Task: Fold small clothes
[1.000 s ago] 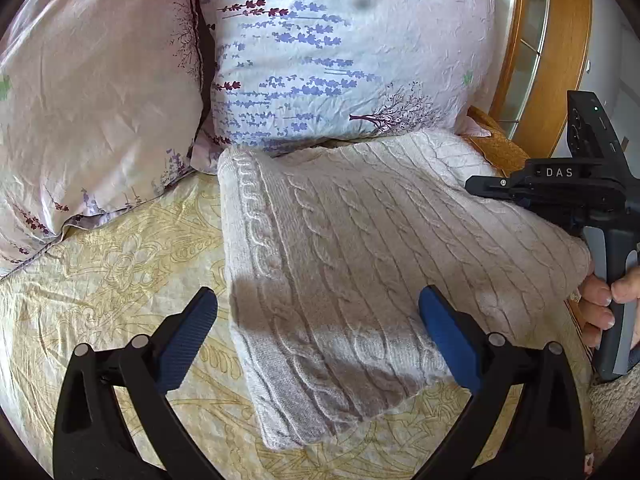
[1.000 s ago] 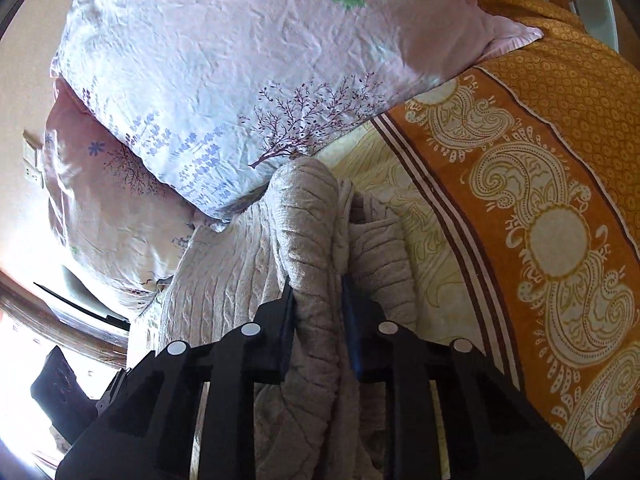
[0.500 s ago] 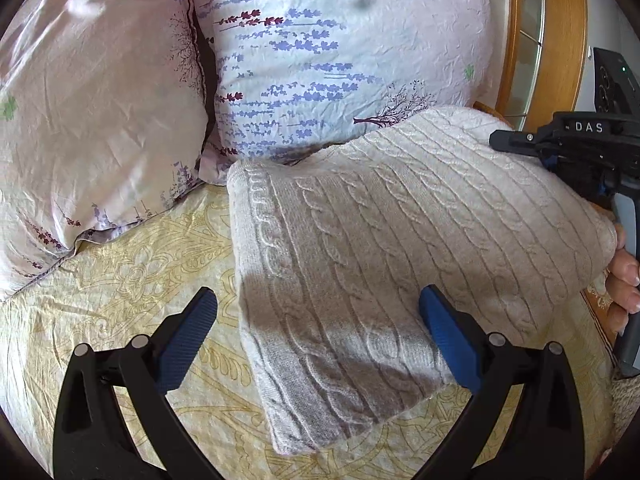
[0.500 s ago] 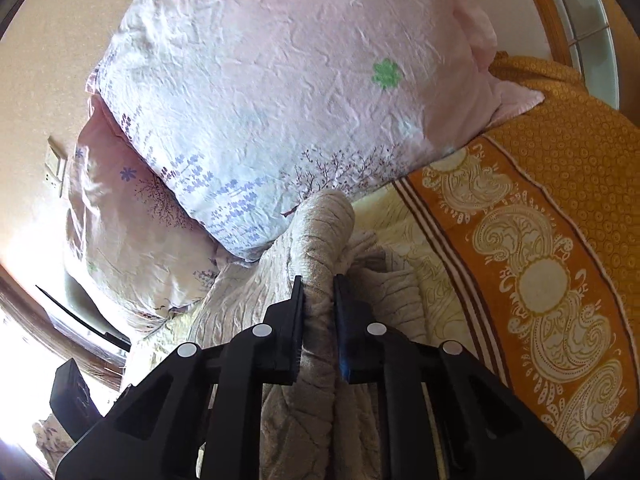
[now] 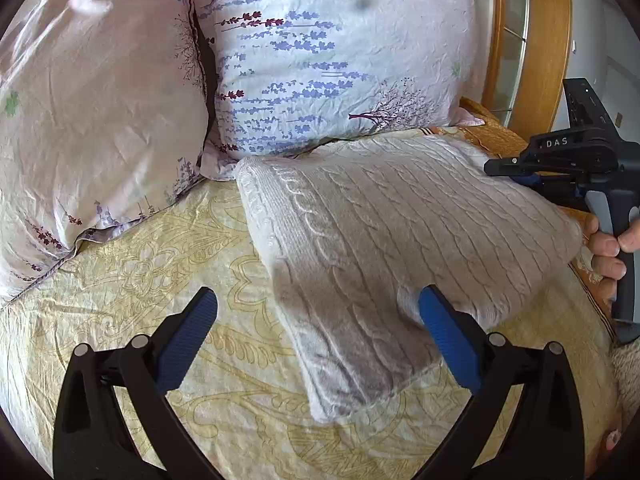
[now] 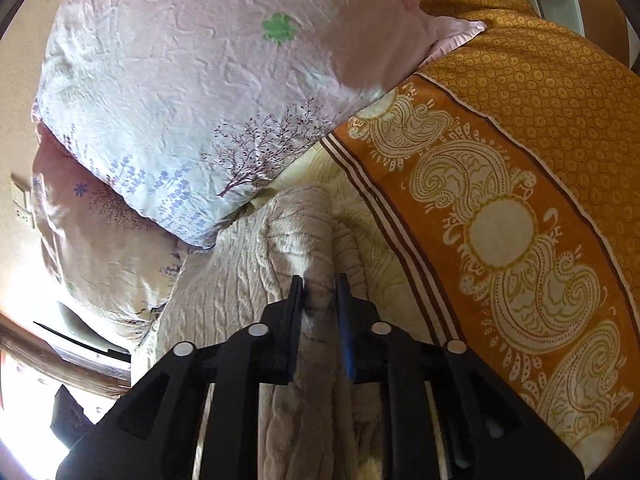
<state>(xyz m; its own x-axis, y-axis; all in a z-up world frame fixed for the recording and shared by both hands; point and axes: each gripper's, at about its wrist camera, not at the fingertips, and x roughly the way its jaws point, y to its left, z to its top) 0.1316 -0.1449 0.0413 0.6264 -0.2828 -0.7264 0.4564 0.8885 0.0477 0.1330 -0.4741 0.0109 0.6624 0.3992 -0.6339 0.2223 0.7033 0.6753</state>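
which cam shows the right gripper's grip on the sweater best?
Right wrist: the right gripper fingers pinch a bunched fold of the sweater head-on. Left wrist shows the sweater whole, but only the right gripper's body at its far edge; the contact is hidden.

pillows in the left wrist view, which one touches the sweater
The right pillow, with purple flower sprigs: the sweater butts against its lower edge. The pinker left pillow lies apart.

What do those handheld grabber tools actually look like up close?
Each gripper is black plastic with two angular fingers, blue ribbed pads and round silver pins at the joints. The right gripper carries white "DAS" lettering and a grey pistol handle, held by a bare hand. No cables or sleeves show.
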